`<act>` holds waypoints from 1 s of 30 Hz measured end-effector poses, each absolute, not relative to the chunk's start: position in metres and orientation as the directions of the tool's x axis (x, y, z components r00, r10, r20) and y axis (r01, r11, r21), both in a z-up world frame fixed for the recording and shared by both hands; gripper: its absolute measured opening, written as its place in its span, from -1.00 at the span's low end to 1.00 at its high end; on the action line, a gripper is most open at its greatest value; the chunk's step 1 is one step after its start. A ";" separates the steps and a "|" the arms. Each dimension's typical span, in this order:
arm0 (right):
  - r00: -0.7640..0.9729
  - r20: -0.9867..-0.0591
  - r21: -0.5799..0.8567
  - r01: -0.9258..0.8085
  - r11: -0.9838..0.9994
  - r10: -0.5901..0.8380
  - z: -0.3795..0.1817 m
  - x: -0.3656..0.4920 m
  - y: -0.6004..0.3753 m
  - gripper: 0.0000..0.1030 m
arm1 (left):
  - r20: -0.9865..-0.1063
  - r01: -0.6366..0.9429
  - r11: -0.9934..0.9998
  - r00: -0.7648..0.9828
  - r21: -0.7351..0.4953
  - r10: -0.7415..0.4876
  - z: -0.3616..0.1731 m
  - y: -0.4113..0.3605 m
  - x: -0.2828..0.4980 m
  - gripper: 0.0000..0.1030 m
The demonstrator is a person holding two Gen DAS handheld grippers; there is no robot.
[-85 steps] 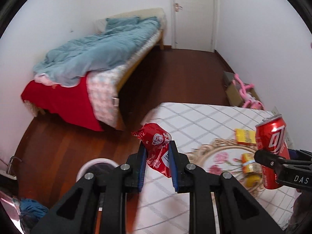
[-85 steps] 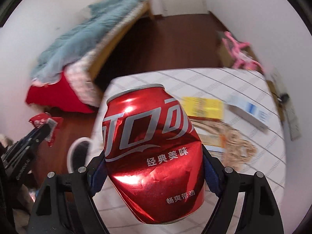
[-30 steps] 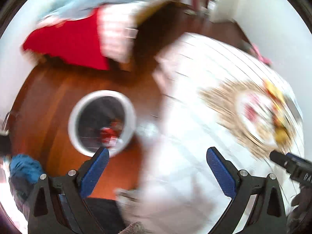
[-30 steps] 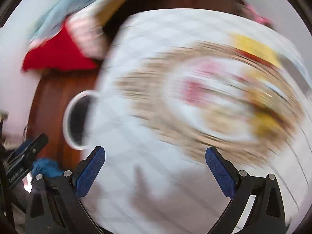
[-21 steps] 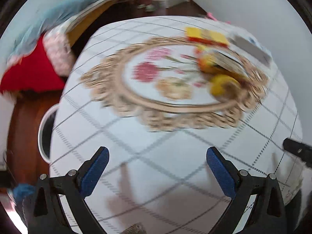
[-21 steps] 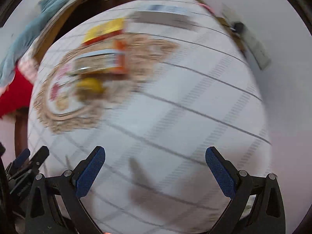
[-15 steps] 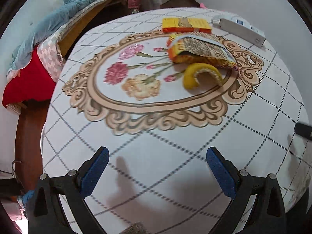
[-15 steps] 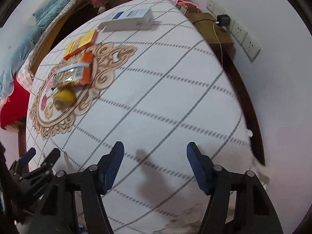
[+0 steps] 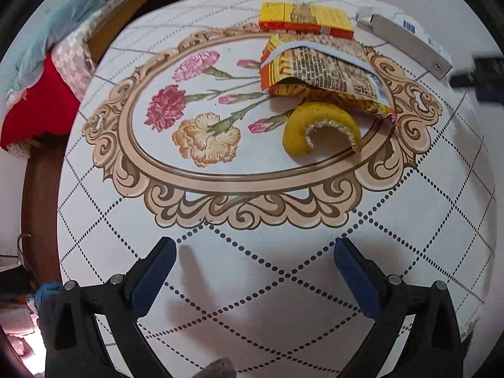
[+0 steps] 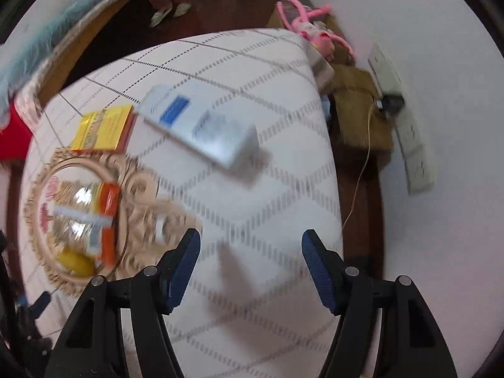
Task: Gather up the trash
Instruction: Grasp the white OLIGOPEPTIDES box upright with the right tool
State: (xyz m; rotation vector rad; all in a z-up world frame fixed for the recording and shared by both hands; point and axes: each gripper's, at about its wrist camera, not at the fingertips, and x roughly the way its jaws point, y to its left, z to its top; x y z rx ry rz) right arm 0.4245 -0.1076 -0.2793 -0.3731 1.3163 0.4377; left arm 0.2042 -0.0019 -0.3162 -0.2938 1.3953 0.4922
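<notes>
Both grippers are empty over the table (image 9: 441, 220), left gripper (image 9: 255, 278) gaping wide and right gripper (image 10: 250, 267) half spread, so I'd drop the left straight onto the peel (image 9: 318, 126) just beyond it, beside the wrapper (image 9: 324, 72), before squeezing.

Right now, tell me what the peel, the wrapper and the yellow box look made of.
Peel: citrus rind, seemingly; matte yellow skin, pale pithy edge.
Wrapper: thin plastic or foil film, probably; crinkled, printed, torn open.
Yellow box: likely printed cardboard; flat faces, crisp edges, slight sheen.
</notes>
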 end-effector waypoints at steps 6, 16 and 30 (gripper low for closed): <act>0.196 -0.979 -0.065 -0.566 0.822 0.058 -0.284 0.461 -0.059 0.33 | -0.997 -0.471 0.881 0.031 0.044 0.067 -0.323 0.021 0.228 1.00; 0.183 -0.982 -0.078 -0.583 0.809 0.037 -0.307 0.469 -0.027 0.10 | -0.997 -0.412 0.911 -0.060 -0.010 -0.038 -0.339 0.055 0.263 1.00; 0.086 -0.993 0.023 -0.497 0.868 0.076 -0.309 0.376 -0.135 -0.03 | -0.993 -0.372 0.928 -0.103 -0.009 -0.050 -0.356 0.070 0.309 1.00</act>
